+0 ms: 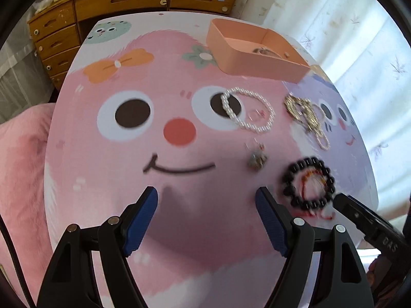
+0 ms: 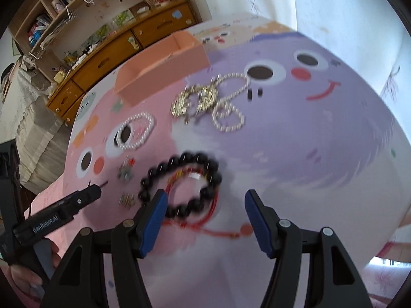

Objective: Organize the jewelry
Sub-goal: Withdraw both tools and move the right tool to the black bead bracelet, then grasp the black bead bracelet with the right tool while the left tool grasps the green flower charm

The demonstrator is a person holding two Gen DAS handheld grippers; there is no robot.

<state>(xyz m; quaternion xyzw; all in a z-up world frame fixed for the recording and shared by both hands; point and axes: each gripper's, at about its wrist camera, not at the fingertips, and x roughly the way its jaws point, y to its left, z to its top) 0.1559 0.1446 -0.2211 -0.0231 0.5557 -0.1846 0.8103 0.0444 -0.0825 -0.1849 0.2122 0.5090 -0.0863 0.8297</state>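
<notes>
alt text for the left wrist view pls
The open left gripper hovers empty over a cartoon-print table cover strewn with jewelry: a black bead bracelet at lower right, a pearl bracelet and a gold chain pile farther back. A pink tray sits beyond them.

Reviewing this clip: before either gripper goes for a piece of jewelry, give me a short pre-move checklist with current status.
1. Left gripper open, nothing between the pads: ok.
2. Right gripper open, holding nothing: ok.
3. Black bead bracelet lying free on the table, just ahead of the right gripper: ok.
4. Orange box open on top and unobstructed: ok.
5. Room left inside the box: cannot tell.
6. Gold chain separate from the pearl strand: not ok, they overlap.
</notes>
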